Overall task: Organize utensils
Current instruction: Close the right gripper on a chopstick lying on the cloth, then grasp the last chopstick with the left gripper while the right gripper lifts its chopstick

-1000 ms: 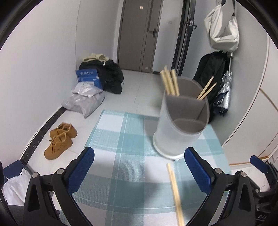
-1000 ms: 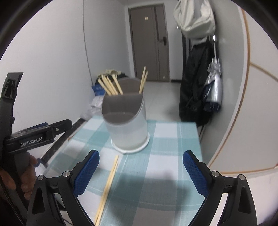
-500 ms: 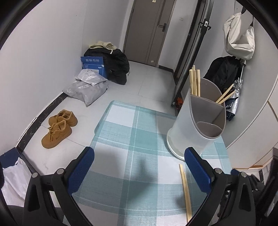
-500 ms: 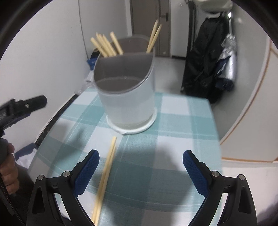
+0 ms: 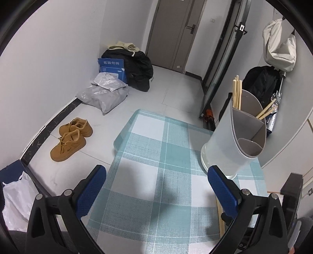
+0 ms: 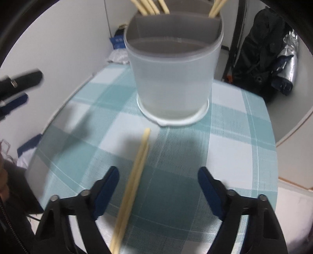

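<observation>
Divided holder [image 6: 173, 78] holds chopsticks [image 6: 150, 6]; both tongs [image 5: 156, 187] [image 6: 158, 183] released, right closing around a blurry pair [image 6: 135, 179].

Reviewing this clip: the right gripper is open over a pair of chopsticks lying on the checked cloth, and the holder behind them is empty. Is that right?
Not quite. The holder is not empty: chopsticks stand in its rear compartments, as the right wrist view shows. Only the front compartment looks empty. The rest holds: the right gripper, whose jaws have just been closing, is open over the pair of chopsticks lying on the checked cloth.

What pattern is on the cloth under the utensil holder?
A teal-and-white check on the tablecloth, clearest in the left wrist view.
</observation>
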A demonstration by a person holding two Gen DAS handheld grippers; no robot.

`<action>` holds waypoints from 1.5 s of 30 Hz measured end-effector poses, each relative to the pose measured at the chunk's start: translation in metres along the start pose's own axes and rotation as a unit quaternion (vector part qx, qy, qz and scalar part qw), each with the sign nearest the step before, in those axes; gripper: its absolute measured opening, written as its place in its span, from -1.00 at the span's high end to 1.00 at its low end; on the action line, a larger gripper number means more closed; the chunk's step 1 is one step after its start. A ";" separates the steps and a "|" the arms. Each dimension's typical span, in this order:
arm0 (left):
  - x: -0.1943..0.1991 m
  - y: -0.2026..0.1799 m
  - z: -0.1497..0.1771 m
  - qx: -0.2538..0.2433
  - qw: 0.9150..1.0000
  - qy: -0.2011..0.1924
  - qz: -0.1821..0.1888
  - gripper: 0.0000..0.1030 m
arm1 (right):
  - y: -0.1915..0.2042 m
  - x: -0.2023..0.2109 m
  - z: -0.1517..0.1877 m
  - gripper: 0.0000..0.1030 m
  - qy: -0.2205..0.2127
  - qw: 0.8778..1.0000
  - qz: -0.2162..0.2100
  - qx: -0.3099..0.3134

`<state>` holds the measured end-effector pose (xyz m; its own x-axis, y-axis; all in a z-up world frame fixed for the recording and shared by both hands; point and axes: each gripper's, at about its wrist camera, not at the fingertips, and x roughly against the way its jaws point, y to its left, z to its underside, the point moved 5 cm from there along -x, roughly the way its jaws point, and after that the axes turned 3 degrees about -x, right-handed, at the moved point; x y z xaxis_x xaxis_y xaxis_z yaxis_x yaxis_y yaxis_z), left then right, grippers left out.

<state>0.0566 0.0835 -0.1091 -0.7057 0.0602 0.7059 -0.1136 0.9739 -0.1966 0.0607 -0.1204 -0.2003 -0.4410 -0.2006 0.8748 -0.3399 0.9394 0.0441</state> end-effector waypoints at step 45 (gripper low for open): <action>-0.007 0.021 0.005 0.061 0.998 0.032 -0.010 -0.96 | 0.031 -0.011 -0.002 0.81 0.079 0.990 -0.019 0.115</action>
<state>0.0558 0.1024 -0.1215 -0.6562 0.0584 0.7523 -0.2152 0.9411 -0.2608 0.0571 -0.0883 -0.2074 -0.2955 -0.1722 0.9397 -0.5422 0.8401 -0.0165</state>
